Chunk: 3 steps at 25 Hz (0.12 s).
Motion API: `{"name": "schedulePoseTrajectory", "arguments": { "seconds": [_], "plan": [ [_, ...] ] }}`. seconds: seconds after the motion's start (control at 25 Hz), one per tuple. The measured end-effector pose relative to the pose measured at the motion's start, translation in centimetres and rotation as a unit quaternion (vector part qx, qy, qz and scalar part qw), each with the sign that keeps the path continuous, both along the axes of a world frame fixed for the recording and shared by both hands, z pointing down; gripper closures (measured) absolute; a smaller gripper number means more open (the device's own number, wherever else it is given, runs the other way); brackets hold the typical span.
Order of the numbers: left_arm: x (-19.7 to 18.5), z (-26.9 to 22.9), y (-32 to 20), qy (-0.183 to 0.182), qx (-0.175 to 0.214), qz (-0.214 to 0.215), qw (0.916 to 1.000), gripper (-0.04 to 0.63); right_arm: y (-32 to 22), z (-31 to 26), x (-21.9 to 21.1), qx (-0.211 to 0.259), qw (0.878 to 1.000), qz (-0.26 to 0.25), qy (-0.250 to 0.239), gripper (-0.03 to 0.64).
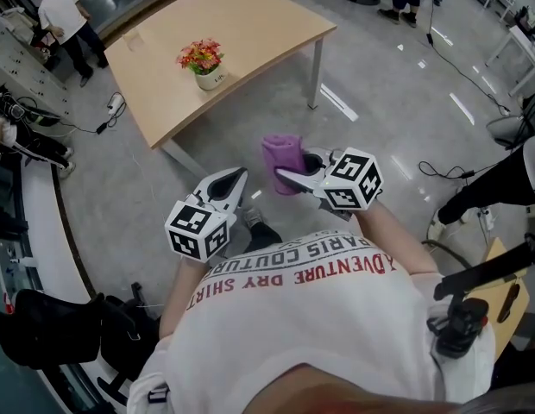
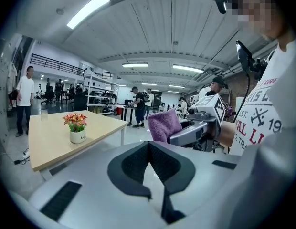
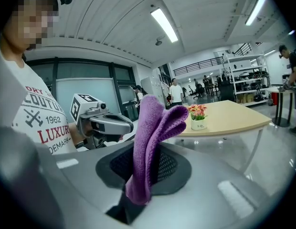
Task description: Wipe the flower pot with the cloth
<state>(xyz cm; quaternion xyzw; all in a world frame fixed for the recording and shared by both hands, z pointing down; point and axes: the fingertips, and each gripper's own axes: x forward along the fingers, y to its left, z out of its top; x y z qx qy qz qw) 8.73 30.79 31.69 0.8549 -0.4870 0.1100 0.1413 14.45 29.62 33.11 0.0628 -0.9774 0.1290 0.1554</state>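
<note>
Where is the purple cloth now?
In the head view, the purple cloth sits centre, clamped in the right tongs, short of the table bearing the flower pot.

Left gripper [image 1: 240, 176] closed — right gripper [image 1: 286, 178] clenched

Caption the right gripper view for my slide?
The right gripper, shut on the purple cloth, faces the flower pot on the table.

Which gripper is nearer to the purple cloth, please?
Right. The right gripper is shut on the cloth. The left gripper, shut and empty, is beside it, not touching.
</note>
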Motion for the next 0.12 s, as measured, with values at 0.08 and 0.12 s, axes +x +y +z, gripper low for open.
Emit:
{"name": "schedulePoseTrajectory", "arguments": {
  "seconds": [0.08,0.12],
  "plan": [
    [0.37,-0.06,0.10,-0.002,0.000,0.003,1.0000,0.594,0.04,-0.09,0.36,0.000,1.000,0.003,-0.001,0.560],
    [0.55,-0.07,0.15,-0.003,0.000,0.004,1.0000,0.594,0.06,-0.13,0.55,0.000,1.000,0.004,-0.002,0.560]
  ]
}}
